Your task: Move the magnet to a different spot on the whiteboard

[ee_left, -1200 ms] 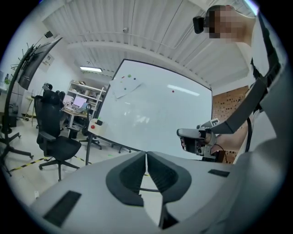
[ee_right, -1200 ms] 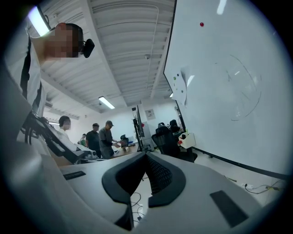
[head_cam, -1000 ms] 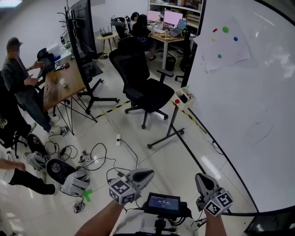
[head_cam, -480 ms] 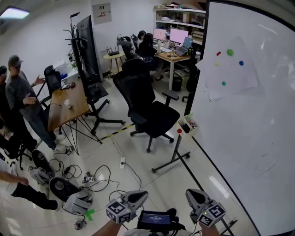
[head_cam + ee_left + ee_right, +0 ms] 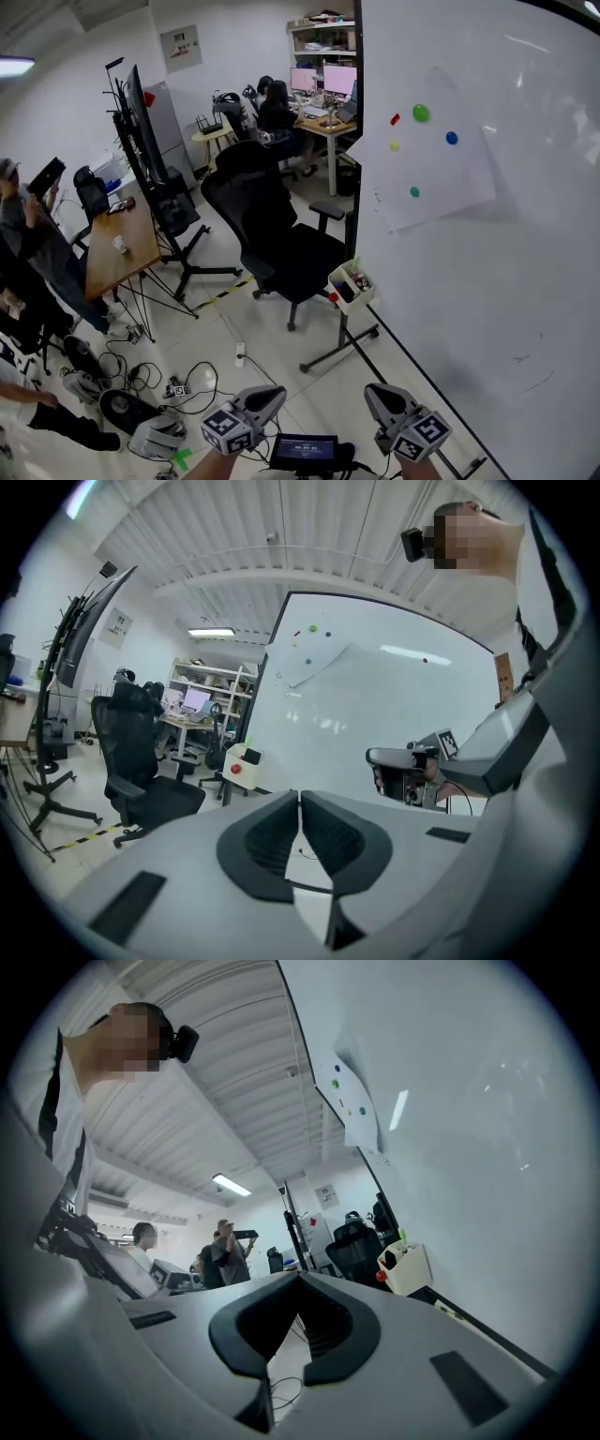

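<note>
The left gripper (image 5: 300, 797) has its two jaws pressed together with nothing between them: smooth grey plastic shells, each lined with a black ribbed pad that curves in to a point. The right gripper (image 5: 301, 1277) is closed on nothing as well, its dark pads meeting at the tip. From the head view both are held low, well apart from the whiteboard (image 5: 487, 291), each with a cube of black-and-white square markers, and a small dark screen (image 5: 305, 451) sits between them. The board is a glossy white surface with faint pen marks. High on it hangs a sheet of paper (image 5: 441, 192), one corner lifting off the surface. On the sheet sit a round green magnet (image 5: 421, 112), the largest, and smaller red (image 5: 395, 119), yellow (image 5: 394, 146), blue (image 5: 452, 138) and green (image 5: 414, 191) dots. Which of these the task means cannot be told. A white box (image 5: 349, 286) clings to the board's lower frame; what it holds is too small to make out. Beside it stands a black mesh-backed office chair (image 5: 272, 234). The board's right and upper edges are cut off.
</note>
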{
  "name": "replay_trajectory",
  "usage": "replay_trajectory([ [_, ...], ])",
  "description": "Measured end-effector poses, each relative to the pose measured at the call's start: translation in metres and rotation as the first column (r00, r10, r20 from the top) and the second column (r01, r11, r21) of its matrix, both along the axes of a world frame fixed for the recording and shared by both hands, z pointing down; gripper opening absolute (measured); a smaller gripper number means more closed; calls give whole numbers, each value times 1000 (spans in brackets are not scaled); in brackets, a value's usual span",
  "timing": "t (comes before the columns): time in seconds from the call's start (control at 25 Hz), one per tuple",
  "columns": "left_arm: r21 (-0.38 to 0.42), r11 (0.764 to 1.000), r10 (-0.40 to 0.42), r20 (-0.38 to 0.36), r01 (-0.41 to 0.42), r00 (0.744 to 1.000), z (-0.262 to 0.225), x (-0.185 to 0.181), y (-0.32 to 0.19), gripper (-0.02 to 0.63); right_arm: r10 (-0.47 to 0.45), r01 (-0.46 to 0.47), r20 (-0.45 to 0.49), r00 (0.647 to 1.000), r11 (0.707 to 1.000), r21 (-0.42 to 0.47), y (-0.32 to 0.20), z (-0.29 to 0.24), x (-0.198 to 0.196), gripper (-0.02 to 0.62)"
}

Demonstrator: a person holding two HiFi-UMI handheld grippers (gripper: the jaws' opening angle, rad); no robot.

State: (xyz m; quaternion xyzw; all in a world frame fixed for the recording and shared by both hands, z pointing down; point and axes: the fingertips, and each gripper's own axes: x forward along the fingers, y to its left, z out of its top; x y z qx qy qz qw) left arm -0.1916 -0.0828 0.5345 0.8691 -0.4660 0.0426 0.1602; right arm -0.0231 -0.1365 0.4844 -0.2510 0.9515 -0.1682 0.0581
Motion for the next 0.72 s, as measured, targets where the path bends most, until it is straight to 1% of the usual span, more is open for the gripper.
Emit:
replay_trajectory([
  [0.16,-22,999,-32,-21,31,999,-4,11,-32,35,9,-9,22,1000,1000,10,-36,-5,17,11],
  [0.28,-27,999,-30,-29,29,999,-9,20,-44,35,10,-10,15,1000,1000,9,-41,-5,26,11],
  [0.48,3,1000,14,-15,-14,1000,-20,34,-70,35,17,-18,41,999,1000,23,-47,-14,34,11],
  [0.6,17,999,46,-38,-45,998,-27,45,-89,35,31,-33,56,998,999,39,-54,-23,38,11],
  [0.72,33,995,94,-61,-92,994,-35,54,-107,35,56,-59,58,997,997,53,-60,-32,40,11],
])
